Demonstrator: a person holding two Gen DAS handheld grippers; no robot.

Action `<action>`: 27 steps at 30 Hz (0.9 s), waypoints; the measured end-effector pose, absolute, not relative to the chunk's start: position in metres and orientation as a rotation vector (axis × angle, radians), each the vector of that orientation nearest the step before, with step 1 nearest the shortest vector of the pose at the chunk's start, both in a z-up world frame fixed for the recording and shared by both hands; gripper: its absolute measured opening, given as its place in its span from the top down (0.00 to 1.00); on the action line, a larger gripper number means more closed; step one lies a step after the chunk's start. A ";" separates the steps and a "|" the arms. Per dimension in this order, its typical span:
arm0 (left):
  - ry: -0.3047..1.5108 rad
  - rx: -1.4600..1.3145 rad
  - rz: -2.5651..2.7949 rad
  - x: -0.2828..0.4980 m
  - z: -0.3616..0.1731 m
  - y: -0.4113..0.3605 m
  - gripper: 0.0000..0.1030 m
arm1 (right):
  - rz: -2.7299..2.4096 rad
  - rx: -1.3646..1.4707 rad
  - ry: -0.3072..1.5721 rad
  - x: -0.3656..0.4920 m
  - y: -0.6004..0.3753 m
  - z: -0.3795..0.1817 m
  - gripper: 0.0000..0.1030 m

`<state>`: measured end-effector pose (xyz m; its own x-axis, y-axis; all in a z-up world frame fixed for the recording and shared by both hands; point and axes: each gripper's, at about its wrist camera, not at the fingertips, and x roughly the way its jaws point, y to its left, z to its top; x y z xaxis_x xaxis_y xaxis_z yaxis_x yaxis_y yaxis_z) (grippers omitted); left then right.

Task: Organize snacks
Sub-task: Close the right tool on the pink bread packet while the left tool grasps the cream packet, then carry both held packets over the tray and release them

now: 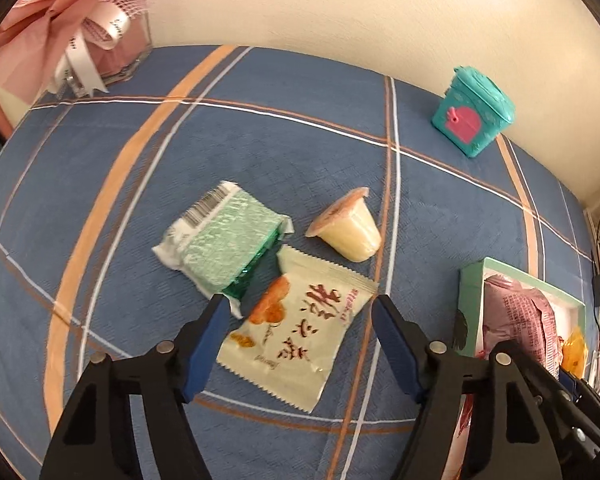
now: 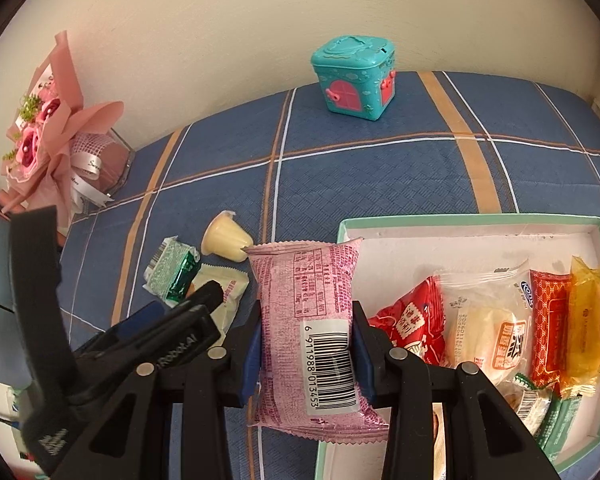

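The left gripper (image 1: 300, 308) hangs with jaws apart around the cream packet (image 1: 296, 336). A green-wrapped snack (image 1: 220, 236) touches its left fingertip (image 1: 220, 304).

A blue cloth (image 2: 380, 168) with orange and white crossing stripes covers the surface up to a cream wall (image 2: 220, 20). Near the wall stands a teal toy house box (image 2: 354, 80) with pink arched doors on 2 of its sides and its lid closed. At the far left corner, a bouquet (image 2: 44, 132) of pink roses wrapped in pink paper leans against the wall, its base set in a clear container (image 2: 118, 164), with white printed ribbon (image 2: 90, 168) hanging down the front.
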<state>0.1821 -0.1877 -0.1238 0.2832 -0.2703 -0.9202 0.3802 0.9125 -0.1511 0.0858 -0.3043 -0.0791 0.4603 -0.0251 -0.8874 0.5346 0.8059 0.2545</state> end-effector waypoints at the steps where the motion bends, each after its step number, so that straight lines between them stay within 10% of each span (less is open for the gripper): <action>1: 1.209 0.102 -0.443 0.182 -0.125 -0.189 0.29 | -0.367 0.558 1.046 0.086 -0.305 -0.079 0.60; 27: 1.203 0.080 -0.447 0.173 -0.102 -0.187 0.49 | -0.362 0.590 1.008 0.076 -0.311 -0.061 0.60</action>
